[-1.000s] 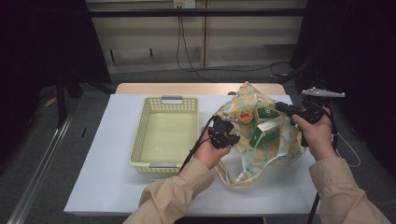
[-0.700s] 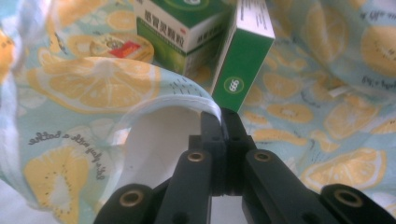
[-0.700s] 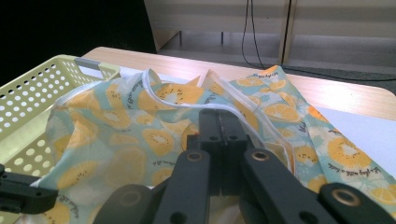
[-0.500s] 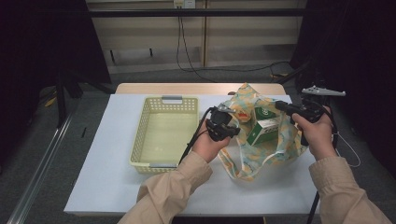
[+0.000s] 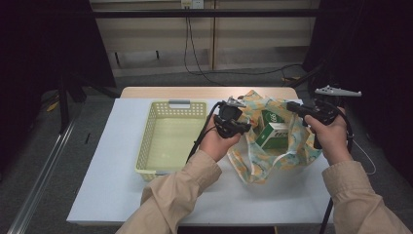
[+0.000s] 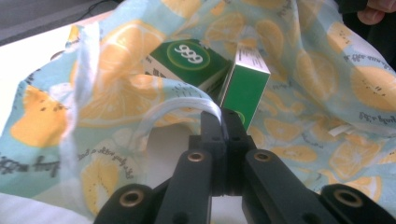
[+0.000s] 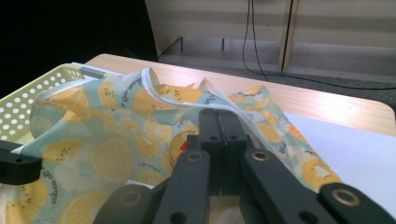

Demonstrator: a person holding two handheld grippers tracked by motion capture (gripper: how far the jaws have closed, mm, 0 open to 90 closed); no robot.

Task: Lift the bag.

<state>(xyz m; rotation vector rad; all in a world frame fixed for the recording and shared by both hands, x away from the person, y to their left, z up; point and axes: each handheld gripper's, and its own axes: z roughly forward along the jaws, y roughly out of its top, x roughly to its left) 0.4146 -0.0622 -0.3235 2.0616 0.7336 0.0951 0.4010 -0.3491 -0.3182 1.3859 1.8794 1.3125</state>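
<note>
Both grippers hold the lemon-print bag open, right of centre in the high view.

Left gripper (image 6: 223, 122) fingers are clamped on a bag (image 5: 285, 146) handle; right gripper (image 7: 223, 122) fingers pinch its rim. Green boxes (image 5: 271, 130) lie inside, beside the yellow basket (image 5: 148, 141) on the tabletop (image 5: 112, 195).

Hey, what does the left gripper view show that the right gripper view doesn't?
Left gripper view: two green cartons inside the open bag, and the left gripper shut on the bag's white handle.

Right gripper view: the yellow basket, the wooden table edge, and the right gripper shut on the bag's white edge strip.

Both: the lemon-print bag, pinched by closed black jaws.
</note>
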